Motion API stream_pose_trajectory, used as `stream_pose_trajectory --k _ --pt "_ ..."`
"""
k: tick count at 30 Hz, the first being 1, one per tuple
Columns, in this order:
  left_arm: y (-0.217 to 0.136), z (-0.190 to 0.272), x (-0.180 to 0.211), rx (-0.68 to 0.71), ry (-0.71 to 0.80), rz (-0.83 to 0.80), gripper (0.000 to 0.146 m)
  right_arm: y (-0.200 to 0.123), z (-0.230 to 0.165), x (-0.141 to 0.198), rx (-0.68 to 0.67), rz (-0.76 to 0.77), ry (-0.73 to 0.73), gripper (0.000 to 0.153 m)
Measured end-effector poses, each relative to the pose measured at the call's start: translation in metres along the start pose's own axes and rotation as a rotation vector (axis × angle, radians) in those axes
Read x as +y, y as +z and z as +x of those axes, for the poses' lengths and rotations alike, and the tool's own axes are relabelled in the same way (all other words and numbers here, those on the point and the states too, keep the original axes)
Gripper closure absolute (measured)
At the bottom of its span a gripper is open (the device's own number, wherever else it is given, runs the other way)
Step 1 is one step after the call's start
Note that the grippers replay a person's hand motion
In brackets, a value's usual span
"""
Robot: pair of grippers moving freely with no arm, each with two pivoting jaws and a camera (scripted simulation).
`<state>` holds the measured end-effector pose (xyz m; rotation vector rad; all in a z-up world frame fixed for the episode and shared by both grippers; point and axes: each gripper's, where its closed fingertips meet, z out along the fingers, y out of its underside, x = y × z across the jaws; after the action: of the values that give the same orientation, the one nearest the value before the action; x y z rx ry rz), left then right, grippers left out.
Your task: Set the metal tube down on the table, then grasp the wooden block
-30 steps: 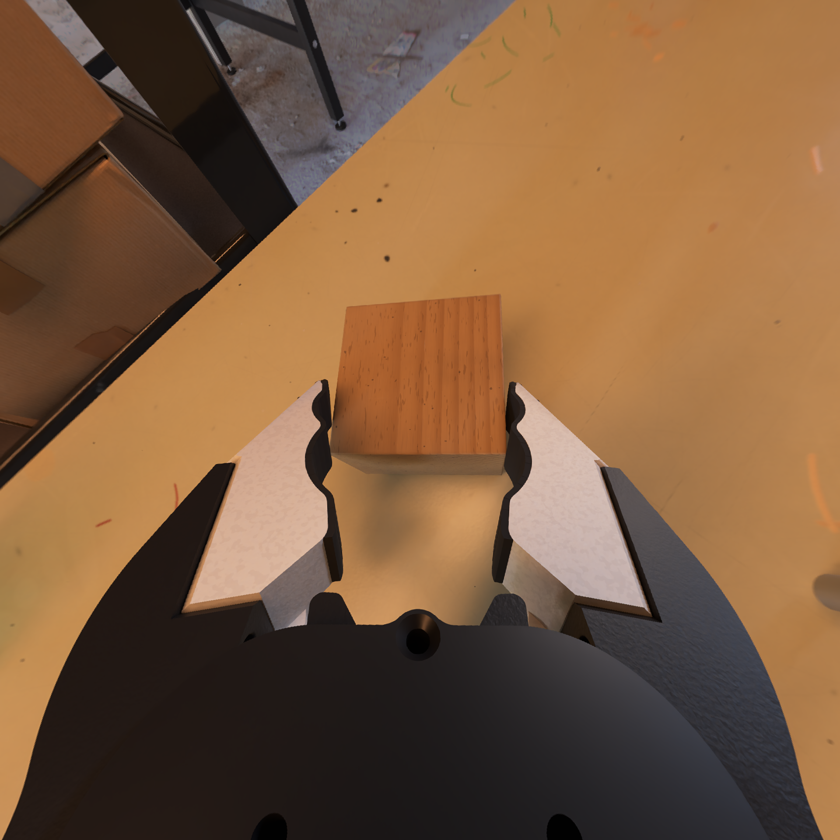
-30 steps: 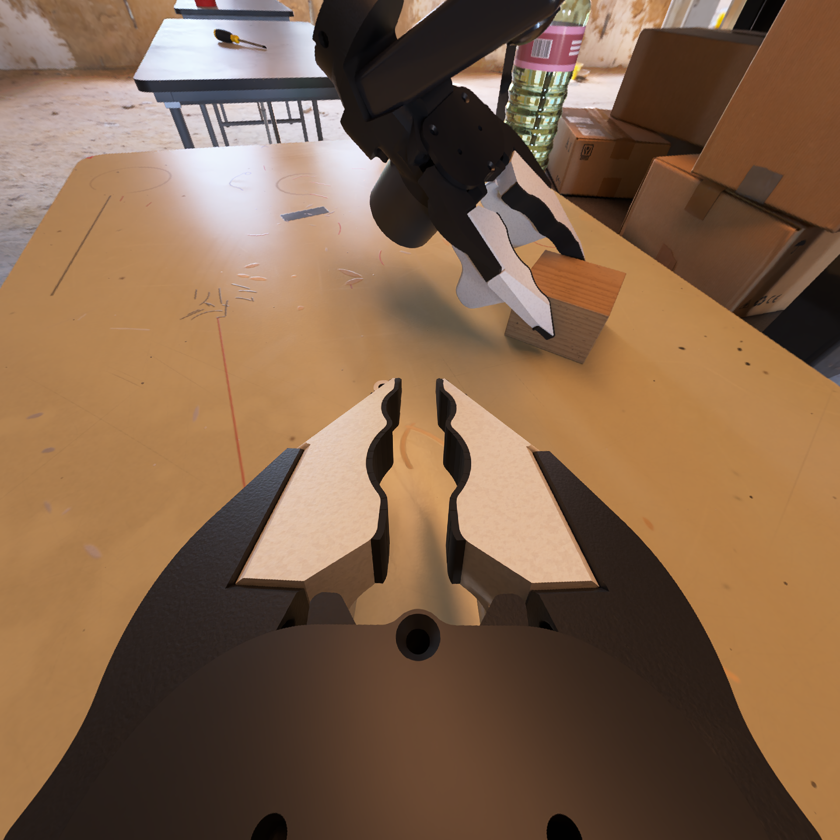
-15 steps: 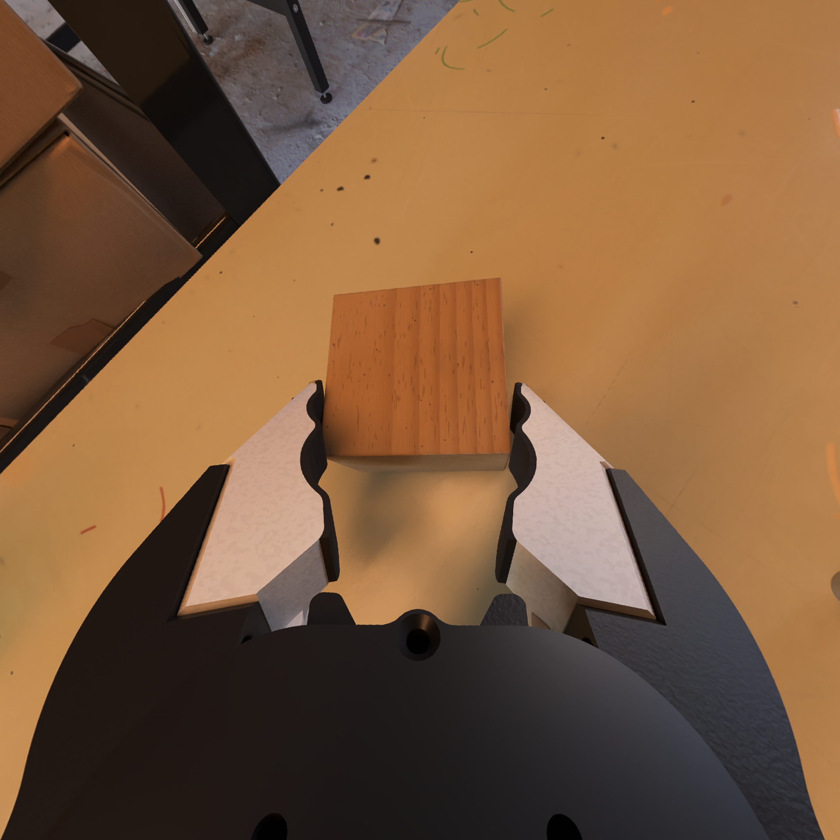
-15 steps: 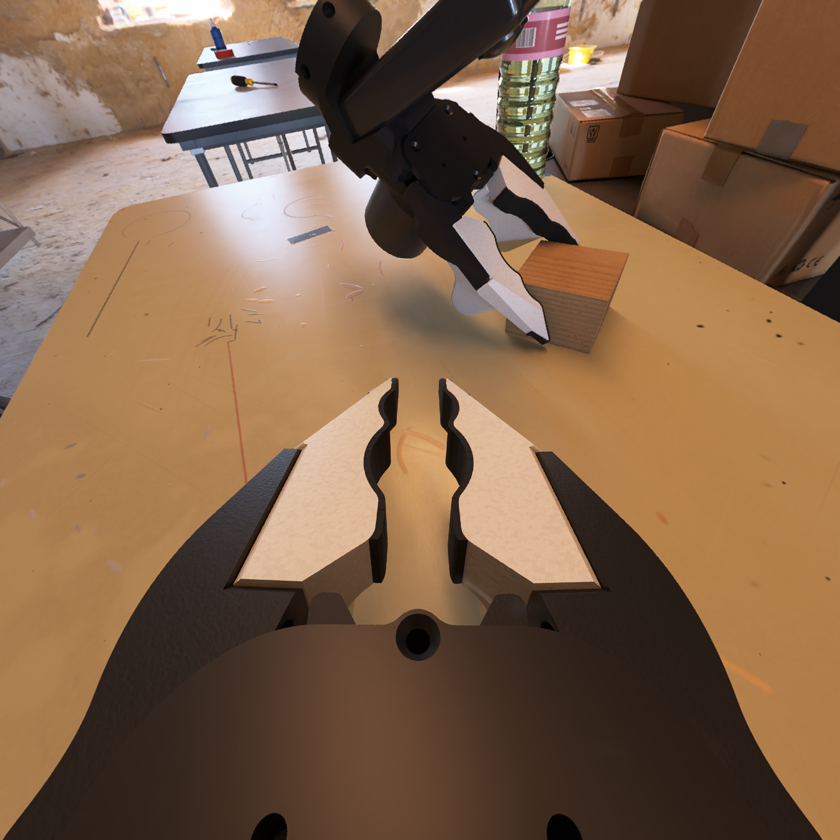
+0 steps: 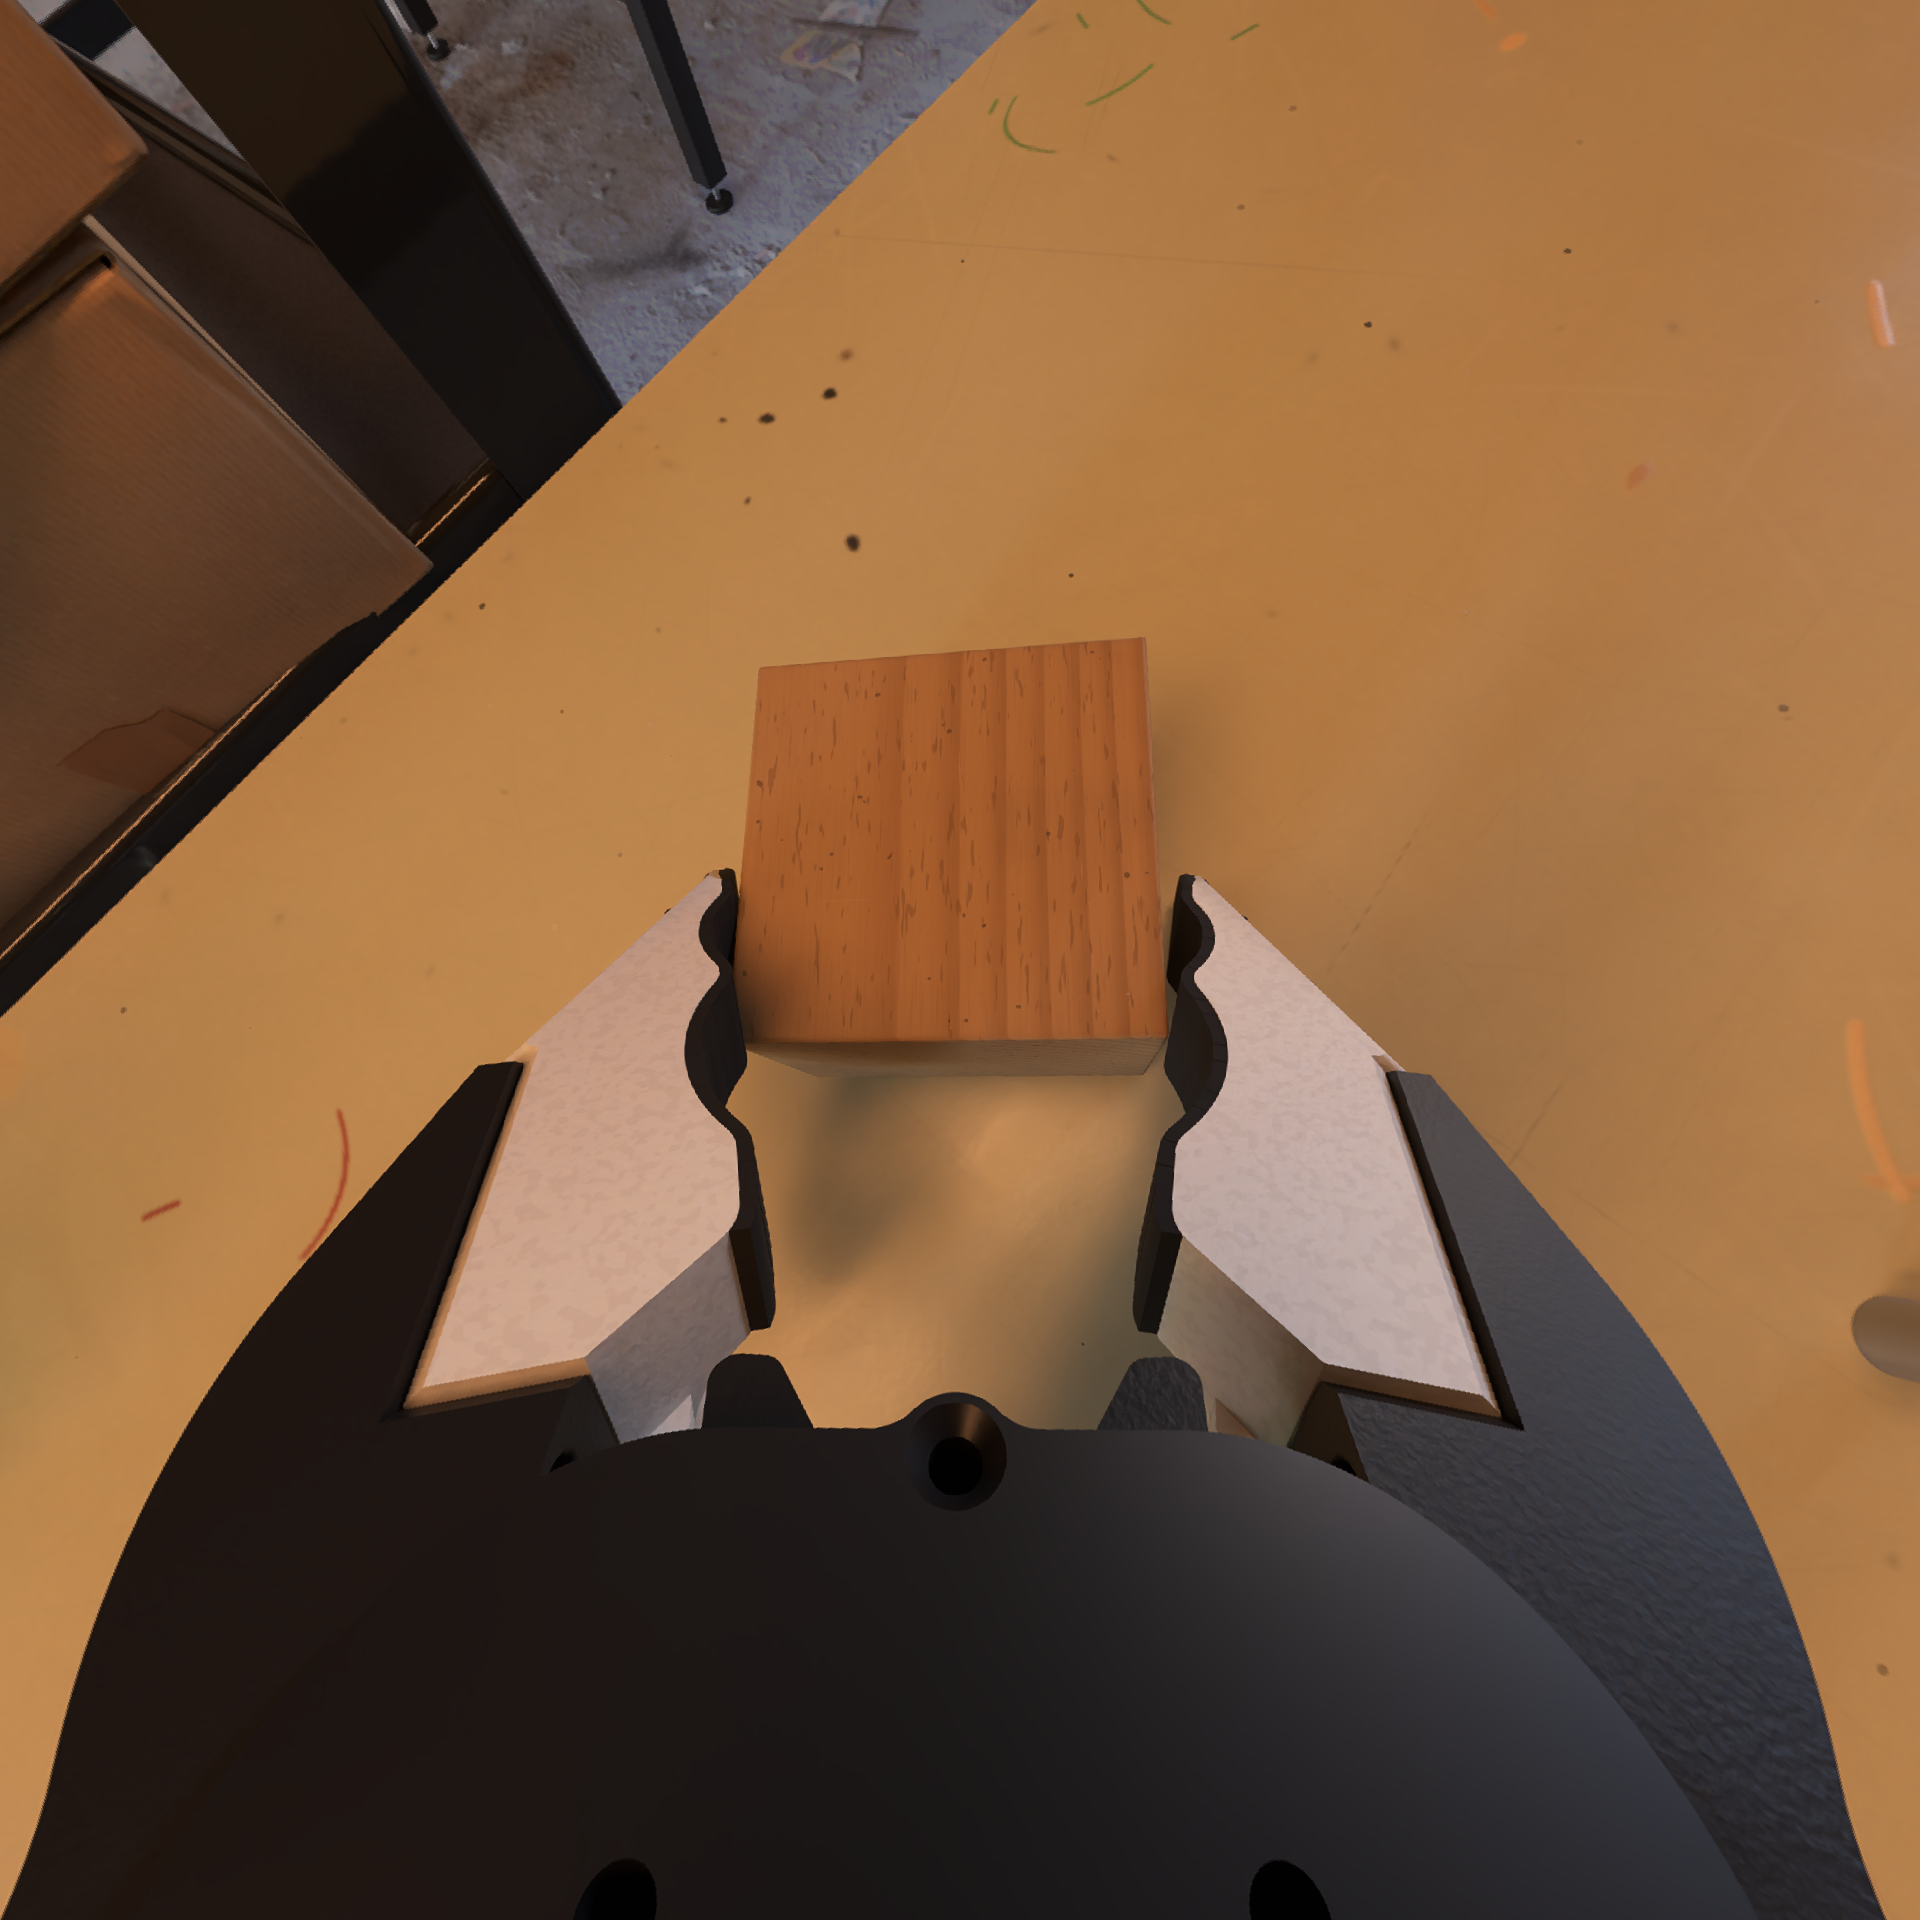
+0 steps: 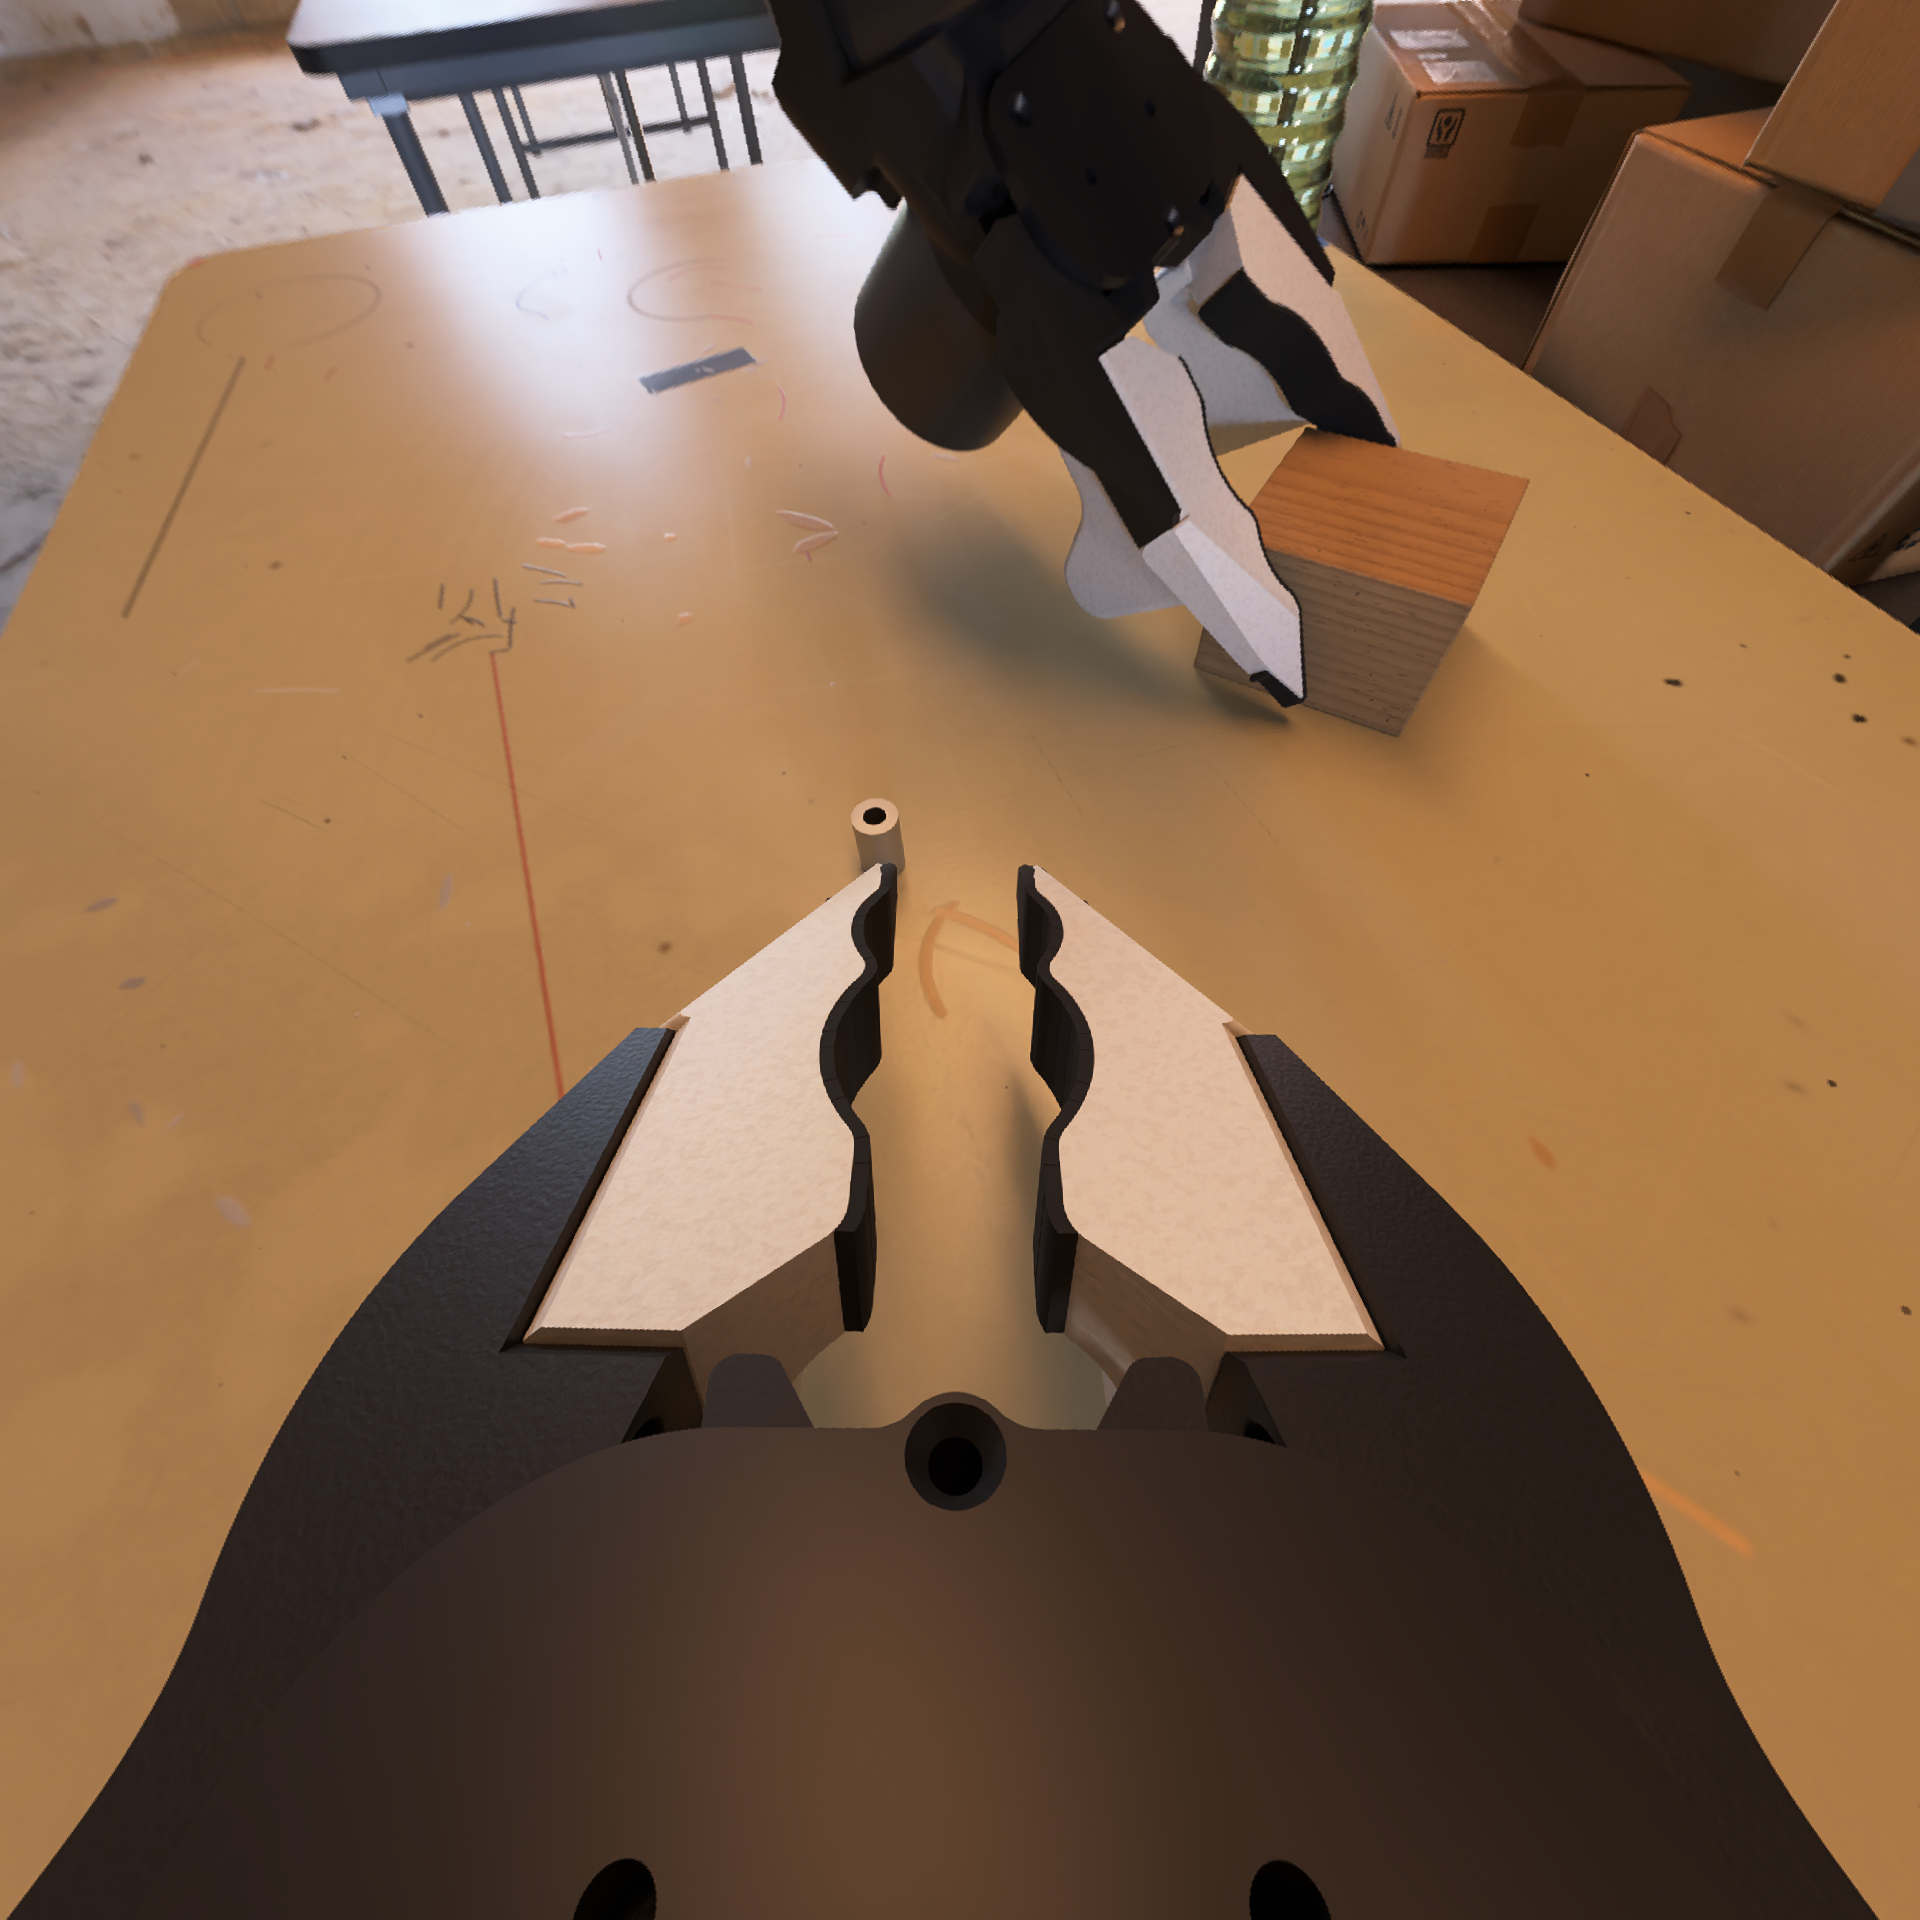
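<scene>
One metal tube [image 6: 876,833] is standing upright on the table [image 6: 312,935], just ahead of the right gripper [image 6: 954,883] and touching or almost touching the tip of its left finger, outside the gap. Nothing is being held by this gripper; its fingers are parted by a narrow gap with bare tabletop between them. Farther ahead and to the right, the wooden block [image 5: 951,842] is sitting on the table, and it is being straddled by the left gripper [image 5: 951,894], which is spread wide. Its left fingertip is lying against the block's side, while a thin gap is showing at the right fingertip, so a firm grip cannot be confirmed. Cardboard boxes [image 6: 1714,260] are stacked beyond the table's edge.
</scene>
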<state>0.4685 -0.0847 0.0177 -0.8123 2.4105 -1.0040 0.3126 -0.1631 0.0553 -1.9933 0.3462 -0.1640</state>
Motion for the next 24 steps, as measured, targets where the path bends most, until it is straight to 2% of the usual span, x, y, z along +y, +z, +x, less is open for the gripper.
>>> stream_pose_trajectory --k 10,24 --pt "0.000 0.007 0.000 0.029 -0.003 -0.006 0.048 0.005 0.004 0.006 0.055 -0.048 -0.025 0.130" --pt "-0.001 0.009 -0.001 0.062 -0.033 -0.001 0.051 0.014 0.004 0.015 0.049 -0.128 -0.033 0.123"
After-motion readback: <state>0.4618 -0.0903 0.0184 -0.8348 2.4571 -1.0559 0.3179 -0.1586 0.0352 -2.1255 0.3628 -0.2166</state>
